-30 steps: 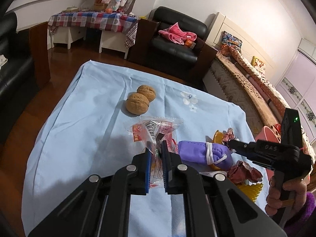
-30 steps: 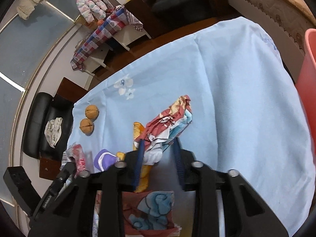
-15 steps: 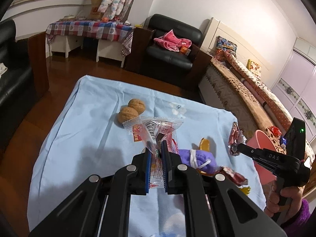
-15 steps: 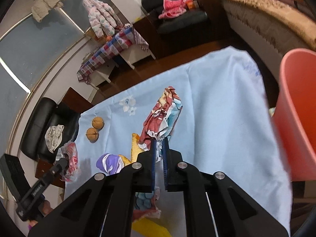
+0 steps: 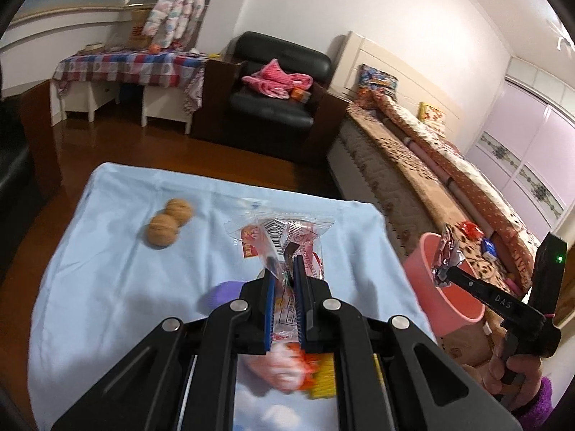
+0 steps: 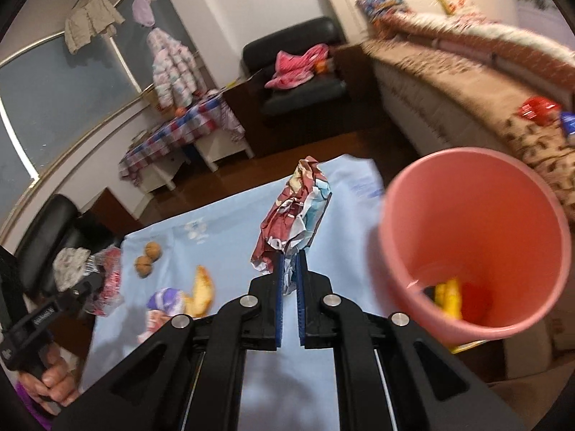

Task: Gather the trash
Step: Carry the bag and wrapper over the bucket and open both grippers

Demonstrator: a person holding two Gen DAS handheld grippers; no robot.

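The pink bin (image 6: 474, 248) stands open-mouthed just off the counter (image 5: 107, 280) edge, nothing over its rim. Two walnuts (image 5: 169, 222) sit well apart; bare cloth lies around them.

- Two walnuts (image 5: 168, 223) touch each other near the left edge of the light blue cloth (image 5: 107, 287).
- A black armchair (image 5: 276, 97) beyond the cloth's far edge holds a pink garment (image 5: 275, 80).
- A checked tablecloth (image 5: 133, 68) covers a white side table.
- A padded jacket (image 5: 176, 7) hangs above it.
- A patterned brown bed (image 5: 424, 165) runs past the right edge.
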